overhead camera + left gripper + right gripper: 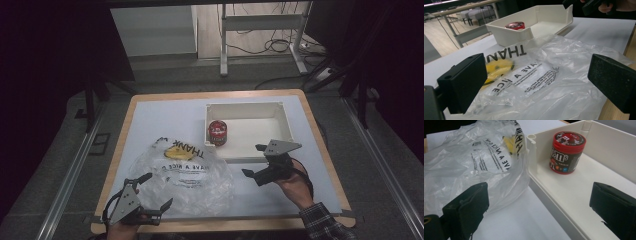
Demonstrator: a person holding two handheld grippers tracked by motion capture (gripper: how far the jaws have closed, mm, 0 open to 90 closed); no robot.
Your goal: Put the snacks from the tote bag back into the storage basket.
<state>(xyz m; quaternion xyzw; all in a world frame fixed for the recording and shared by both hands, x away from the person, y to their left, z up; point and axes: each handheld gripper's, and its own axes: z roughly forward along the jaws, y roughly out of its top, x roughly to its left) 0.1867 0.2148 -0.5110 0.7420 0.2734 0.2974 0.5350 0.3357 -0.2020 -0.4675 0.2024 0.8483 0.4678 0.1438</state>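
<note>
Candy jar [217, 132], a short red cylinder with a dark printed band and a red lid, stands upright in the left end of the white tray [283, 116], its long axis vertical and the lid facing up. In my right gripper view it [567, 152] sits at upper centre, close to the tray's near corner; in my left gripper view only its red top [515, 25] peeks over the tray wall at upper centre.

Smooth, hard plastic makes up the tray [576, 202], rectangular with low walls and rounded corner posts. Just left of it in the high view lies a crumpled clear plastic bag [187, 172], thin and glossy, printed in black letters with a yellow patch, spread over the pale table top [150, 115]; its edge leans against the tray's corner.

My right gripper [259, 161] hovers at the tray's near rim, lower right of centre in the high view, jaws spread wide and gripping nothing. My left gripper [153, 192], at lower left of the high view, is also released wide, its jaws straddling the bag's near edge without pinching it.
</note>
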